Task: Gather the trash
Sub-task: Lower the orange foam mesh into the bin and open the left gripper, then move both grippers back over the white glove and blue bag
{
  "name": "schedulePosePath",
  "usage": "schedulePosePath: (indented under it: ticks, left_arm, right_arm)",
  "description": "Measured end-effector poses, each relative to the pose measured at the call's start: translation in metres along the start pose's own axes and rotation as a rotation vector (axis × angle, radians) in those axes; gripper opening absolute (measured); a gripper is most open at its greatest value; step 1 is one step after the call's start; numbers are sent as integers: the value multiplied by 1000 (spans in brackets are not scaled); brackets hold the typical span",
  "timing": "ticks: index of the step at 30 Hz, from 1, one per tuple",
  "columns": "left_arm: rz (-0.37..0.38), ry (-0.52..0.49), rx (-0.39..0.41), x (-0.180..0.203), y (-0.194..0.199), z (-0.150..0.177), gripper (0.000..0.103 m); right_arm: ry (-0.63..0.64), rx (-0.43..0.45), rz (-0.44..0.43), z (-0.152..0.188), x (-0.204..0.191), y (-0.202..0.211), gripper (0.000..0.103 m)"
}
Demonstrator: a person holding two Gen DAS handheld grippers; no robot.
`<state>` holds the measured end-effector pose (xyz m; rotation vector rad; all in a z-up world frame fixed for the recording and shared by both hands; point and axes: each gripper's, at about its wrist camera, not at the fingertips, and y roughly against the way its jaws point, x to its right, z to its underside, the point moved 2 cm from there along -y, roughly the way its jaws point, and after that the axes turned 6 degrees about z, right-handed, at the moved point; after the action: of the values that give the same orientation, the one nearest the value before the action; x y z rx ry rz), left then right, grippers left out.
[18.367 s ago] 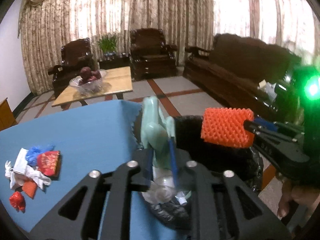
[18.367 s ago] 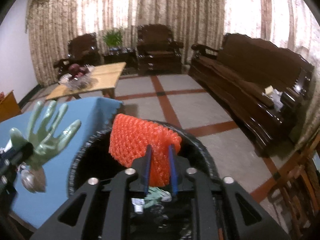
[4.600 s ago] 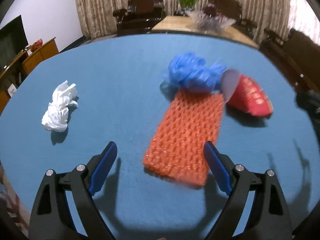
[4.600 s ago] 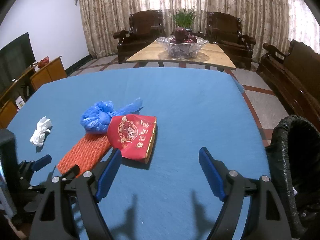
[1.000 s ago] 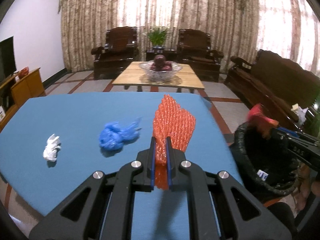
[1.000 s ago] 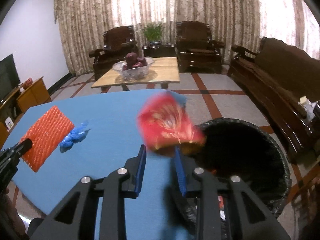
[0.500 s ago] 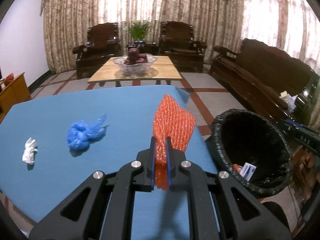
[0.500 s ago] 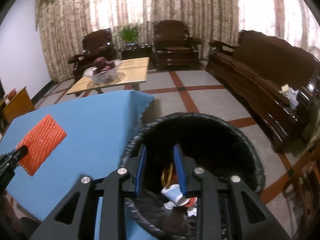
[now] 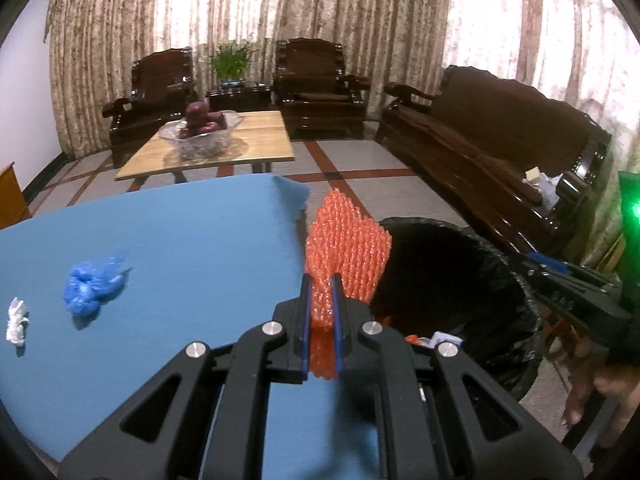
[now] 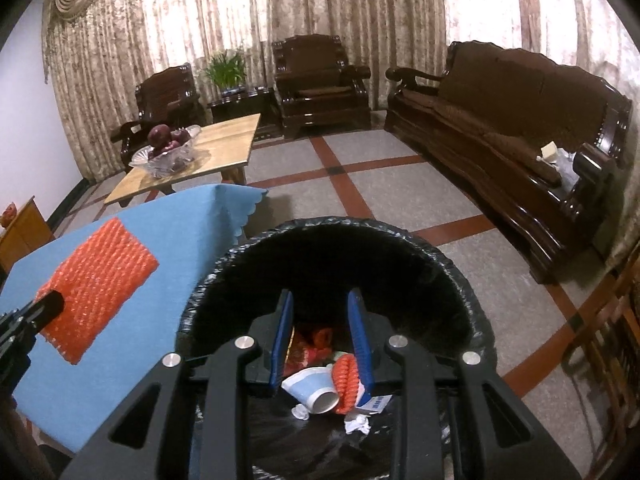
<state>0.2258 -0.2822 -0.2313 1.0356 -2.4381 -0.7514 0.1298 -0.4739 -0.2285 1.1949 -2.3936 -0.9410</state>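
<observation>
My left gripper [image 9: 322,280] is shut on the lower end of an orange foam net [image 9: 346,248], which stands upright at the blue table's [image 9: 180,232] right edge, beside the black-lined trash bin [image 9: 516,292]. The same net [image 10: 96,284] shows at the left of the right wrist view. My right gripper [image 10: 322,320] hangs over the bin [image 10: 460,276], open with nothing between its blue pads. Below it in the bin lie a red packet [image 10: 308,344], a paper cup [image 10: 314,390] and another orange net [image 10: 344,378]. A crumpled blue plastic bag [image 9: 94,288] and a white tissue [image 9: 16,320] lie on the table.
A hand [image 9: 592,384] holds the right gripper [image 9: 532,260] at the bin's far side. Beyond the table stand a wooden coffee table [image 9: 256,148] with a glass fruit bowl [image 9: 200,136], dark armchairs [image 9: 316,88] and a long sofa [image 10: 520,120]. Tiled floor surrounds the bin.
The red packet has left my right gripper and lies in the bin. Both grippers have moved right; the left one has carried the orange net up to the bin's rim.
</observation>
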Motion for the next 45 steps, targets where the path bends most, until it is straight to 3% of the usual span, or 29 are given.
schedulePosePath:
  ticks: [9, 13, 15, 16, 18, 20, 22, 27, 30, 45]
  left_arm:
    - [54, -29, -41, 57, -39, -1, 9]
    - [61, -26, -76, 65, -55, 2, 15]
    - [54, -25, -86, 67, -61, 3, 28]
    - [51, -23, -86, 67, -62, 3, 35]
    - [44, -17, -90, 66, -65, 3, 37]
    - [42, -13, -94, 65, -65, 3, 41]
    - [40, -10, -94, 62, -64, 2, 46]
    - [25, -9, -85, 56, -54, 1, 52]
    - [6, 0, -68, 45, -43, 0, 63]
    - [-124, 74, -24, -39, 16, 10, 66]
  right_arm:
    - [-19, -2, 15, -1, 34, -9, 29]
    - [-35, -14, 13, 1, 43, -16, 29]
    - [-37, -28, 10, 1, 45, -21, 31]
    - [-40, -33, 8, 1, 47, -23, 36]
    - [-43, -40, 14, 3, 49, -26, 47]
    - [-47, -41, 19, 3, 52, -27, 51]
    - [-46, -47, 22, 4, 54, -28, 57]
    - [-41, -51, 23, 7, 53, -26, 62]
    - [-35, -47, 18, 8, 47, -21, 64]
    - [43, -14, -58, 5, -21, 12, 70]
